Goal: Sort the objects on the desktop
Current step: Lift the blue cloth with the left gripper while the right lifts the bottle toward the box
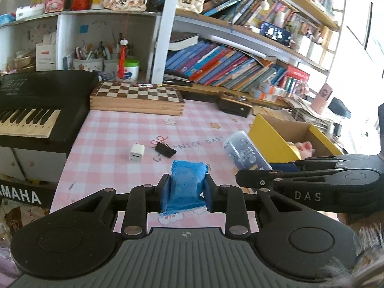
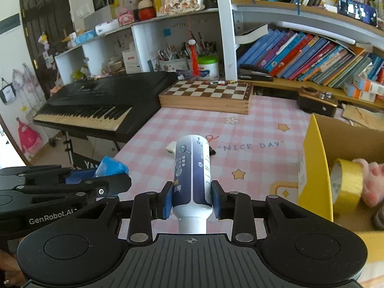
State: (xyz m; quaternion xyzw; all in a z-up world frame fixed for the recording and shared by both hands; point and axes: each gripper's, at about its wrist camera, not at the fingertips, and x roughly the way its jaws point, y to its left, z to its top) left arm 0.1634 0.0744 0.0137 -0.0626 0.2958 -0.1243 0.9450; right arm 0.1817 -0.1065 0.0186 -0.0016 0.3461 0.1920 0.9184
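Two hand-held grippers are raised above the pink checked tablecloth (image 2: 252,129), each clamped on an item. Ahead of both lies open cloth running to the chessboard box (image 2: 208,96) at the far edge, with the bookshelf (image 2: 300,55) behind it. To the left of the left gripper (image 1: 184,184) the table edge drops off beside the black keyboard (image 1: 31,110); to the right of the right gripper (image 2: 192,196) stands the yellow-walled cardboard box (image 2: 312,168), its near wall just beside that gripper. Inside the box lie a roll of yellow tape (image 2: 348,187) and a pink soft item (image 2: 372,182), only partly in view. The left gripper's blue pads press on both sides of a blue packet (image 1: 188,180), which stands up between them. The right gripper's pads grip a white and dark blue tube (image 2: 192,172) near its white cap, the cap pointing back toward the camera and the body reaching forward over the cloth. In the left wrist view the right gripper sits just to the right, the tube projecting toward the box. On the cloth ahead of both grippers and well apart from them rest a white charger plug (image 1: 136,152) and a black binder clip (image 1: 165,149), side by side, near the printed words "NICE DAY"
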